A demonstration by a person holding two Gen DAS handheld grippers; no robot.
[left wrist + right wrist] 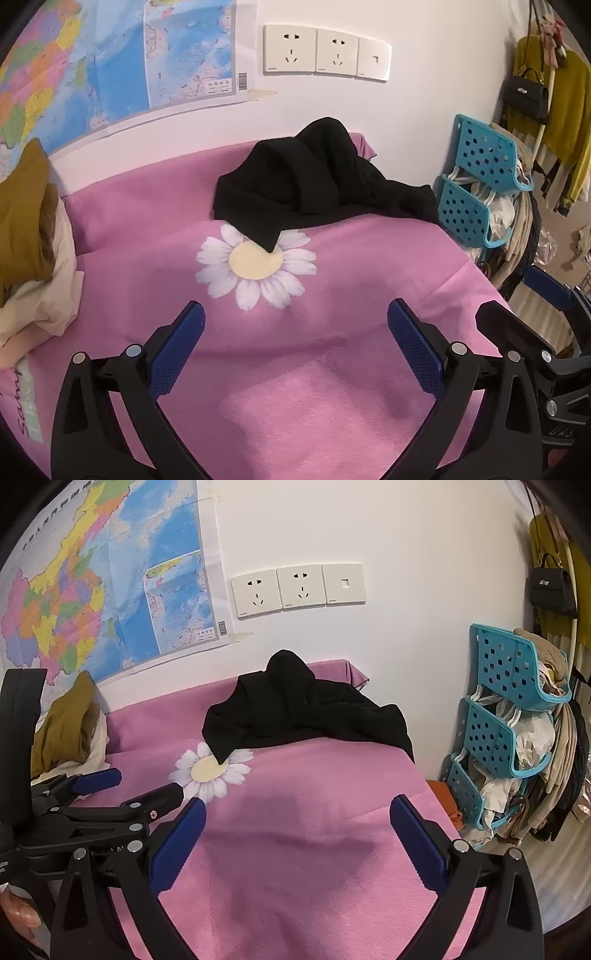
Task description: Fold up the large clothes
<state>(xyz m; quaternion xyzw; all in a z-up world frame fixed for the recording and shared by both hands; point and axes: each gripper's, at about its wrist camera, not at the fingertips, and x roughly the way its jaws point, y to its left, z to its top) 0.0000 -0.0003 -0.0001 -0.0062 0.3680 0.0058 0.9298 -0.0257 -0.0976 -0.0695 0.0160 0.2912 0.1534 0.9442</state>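
One black garment (317, 181) lies in a crumpled heap at the far side of a pink sheet (332, 369), against the wall, at twelve o'clock from both cameras. One corner of it hangs forward and covers part of the single printed daisy (255, 266) on the sheet.

Two grippers are in view. The left gripper (295, 347) hovers over the bare near part of the sheet, its blue-padded jaws spread wide with nothing between them. The right gripper (297, 840) does the same just beside it, jaws equally wide and empty (each one shows at the edge of the other's camera). Both are well apart from the garment.

At nine o'clock one pile of other clothes (33, 251), mustard and cream, sits at the sheet's left edge. On the white wall (406, 572) hang one coloured map (103, 583) at ten o'clock and a row of three white wall plates (298, 589): two sockets and one data port. At three o'clock a teal plastic rack (498, 720) of three stacked baskets holds crumpled items. Above it one black handbag (552, 589) hangs among mustard clothing.
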